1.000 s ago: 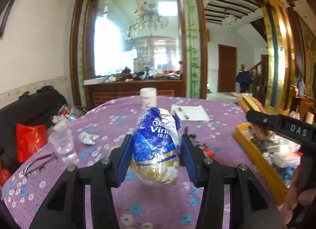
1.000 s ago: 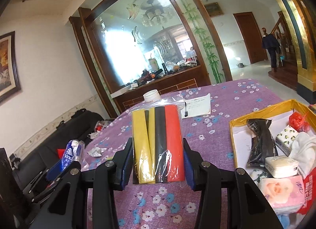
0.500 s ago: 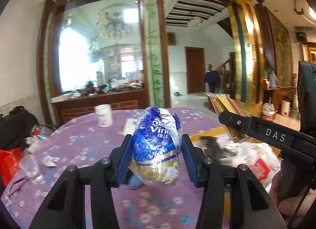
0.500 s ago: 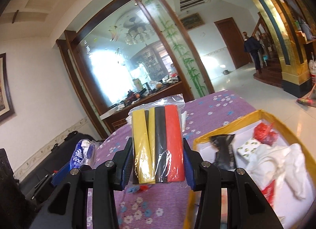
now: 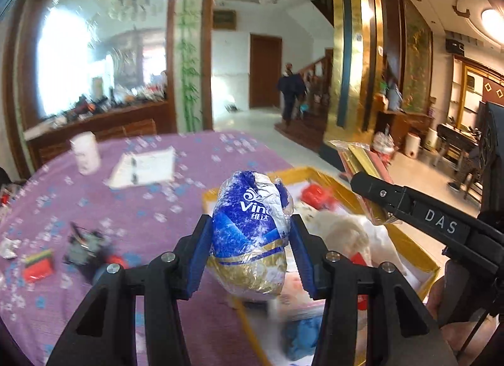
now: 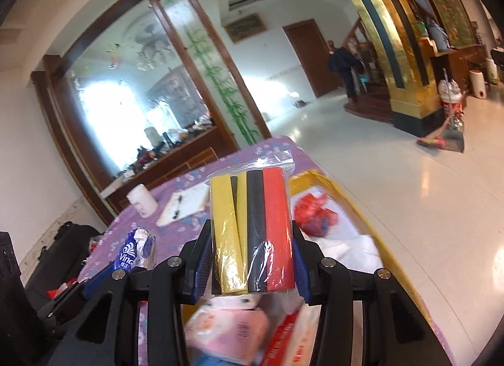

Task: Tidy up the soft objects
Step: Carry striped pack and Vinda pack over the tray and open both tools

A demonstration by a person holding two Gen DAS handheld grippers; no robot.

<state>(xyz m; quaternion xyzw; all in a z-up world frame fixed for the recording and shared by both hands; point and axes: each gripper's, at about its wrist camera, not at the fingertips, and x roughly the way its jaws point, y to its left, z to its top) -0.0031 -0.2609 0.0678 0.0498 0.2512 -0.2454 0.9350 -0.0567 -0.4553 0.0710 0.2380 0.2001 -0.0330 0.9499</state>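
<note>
Left tongs (image 5: 250, 251) are clenching a soft, crinkly tissue pack (image 5: 249, 233) mid-body; right tongs (image 6: 250, 263) are gripping light bagged foam strips (image 6: 252, 230) over the tray (image 6: 352, 205).

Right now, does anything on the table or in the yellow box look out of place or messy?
Mostly loose clutter. A crumpled wrapper scrap, a red block and a dark blurred object lie scattered on the purple tablecloth, outside the yellow box. Inside it, a white cloth sits bunched. Nothing looks spilled or broken.
</note>
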